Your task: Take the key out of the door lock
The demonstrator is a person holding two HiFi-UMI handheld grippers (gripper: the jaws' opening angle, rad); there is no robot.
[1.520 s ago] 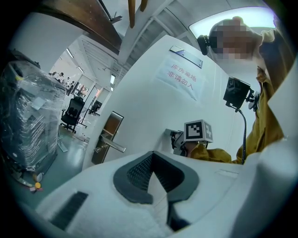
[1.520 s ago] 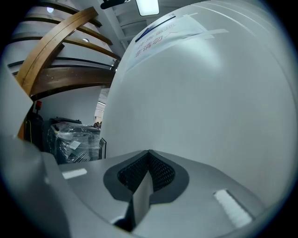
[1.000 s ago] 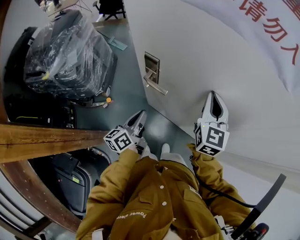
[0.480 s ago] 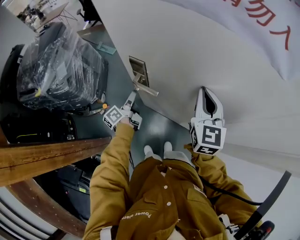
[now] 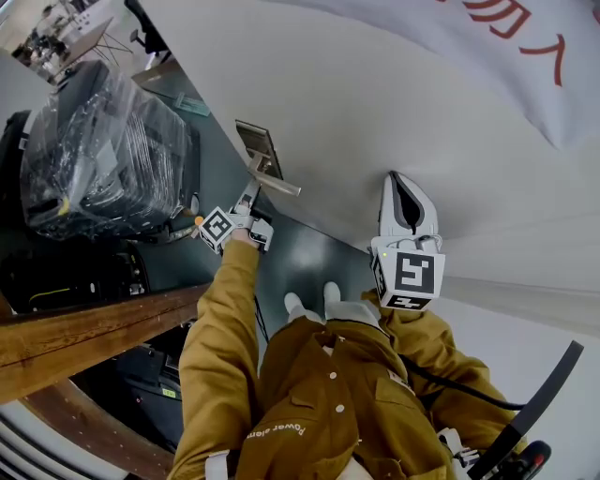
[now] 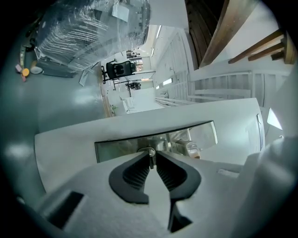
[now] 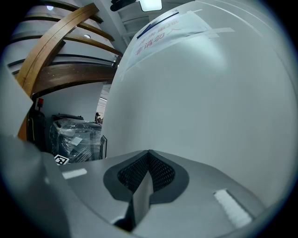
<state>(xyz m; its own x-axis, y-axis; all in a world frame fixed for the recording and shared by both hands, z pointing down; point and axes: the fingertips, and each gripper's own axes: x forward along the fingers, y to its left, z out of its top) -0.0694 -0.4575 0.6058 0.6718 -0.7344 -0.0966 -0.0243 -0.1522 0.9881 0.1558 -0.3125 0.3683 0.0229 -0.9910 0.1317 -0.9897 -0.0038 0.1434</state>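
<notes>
your left tongs [image 6: 151, 159] are closing onto the key [image 6: 151, 152]; pinch it square, then pull straight out. right tongs [image 7: 148, 155] pressed together, idle.

Dull grey-green floor [image 5: 309, 253] under a plain white wall [image 5: 394, 112], with a pale banner bearing red characters [image 5: 544, 94] taped across it. At left, bulky black luggage wrapped in clear plastic [image 5: 103, 150], standing on the floor. Nearer, a curved brown wooden handrail [image 5: 94, 328]. Far off, a black office chair [image 6: 118, 69] among white partitions. Overhead, a lit ceiling lamp [image 7: 150, 3].
</notes>
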